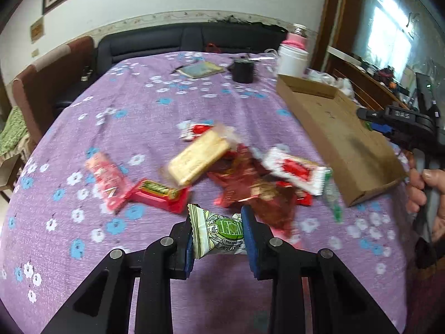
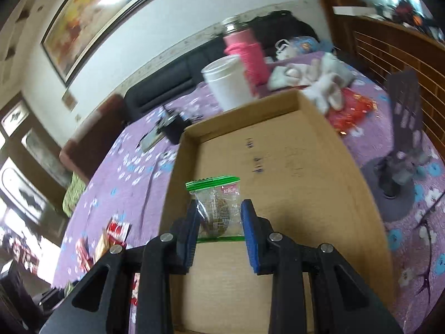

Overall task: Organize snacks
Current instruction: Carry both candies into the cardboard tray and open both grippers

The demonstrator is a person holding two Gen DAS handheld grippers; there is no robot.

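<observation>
Snacks in both grips, cardboard box waiting

Snacks lie in a loose pile [image 1: 222, 172] near the middle of the purple flowered worktop [image 1: 133, 105], with 2 already lifted. The left hand-held gripper [image 1: 217, 233] is closed down narrow on a green-and-white wrapped snack [image 1: 219, 231], pads pressing both sides, just at the near edge of the pile. The right hand-held gripper [image 2: 219, 222] is likewise nearly closed on a clear packet with green seals [image 2: 215, 208], held over the near half of the open cardboard box [image 2: 306, 167], which looks empty.

Risks, as I judge them: the clear packet is slippery and gripped only across its lower part, so it could slide out early or tilt; letting go high could bounce it toward the box's low wall. The left snack is pinched mid-wrapper and may twist as it travels.

Room: the box sits along the right edge of the worktop, its floor bare. A white tub [image 2: 228, 83] and pink bottle [image 2: 247, 55] crowd its far corner, and a dark stand [image 2: 400, 167] sits beside its right wall. The left side of the worktop is free.
</observation>
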